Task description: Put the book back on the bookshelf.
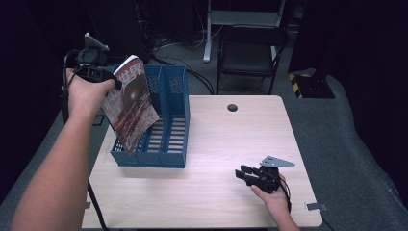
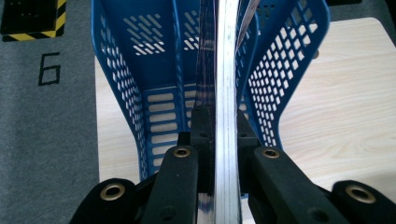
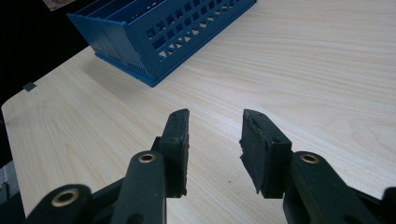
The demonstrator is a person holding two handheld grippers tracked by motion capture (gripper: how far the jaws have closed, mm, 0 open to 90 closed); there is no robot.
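The left claw [image 1: 111, 79] is clamped on a magazine [image 1: 131, 103] and holds it tilted in the air above the blue file rack [image 1: 168, 139], which stands at the left of the desk [image 1: 231, 144]. In the left gripper view the magazine's edge [image 2: 223, 93] runs straight up between the jaws, lined up near the rack's middle divider [image 2: 180, 42]. So the pick-up looks done; what seems left is to lower the magazine into a compartment and let go. Both compartments look bare, though the magazine covers part of the left one in the high view. The right claw [image 1: 244, 174] lies low on the desk near its front edge, jaws apart with nothing between them. Which compartment the magazine's lower corner hangs over cannot be told, and its cover lettering is too blurred to read
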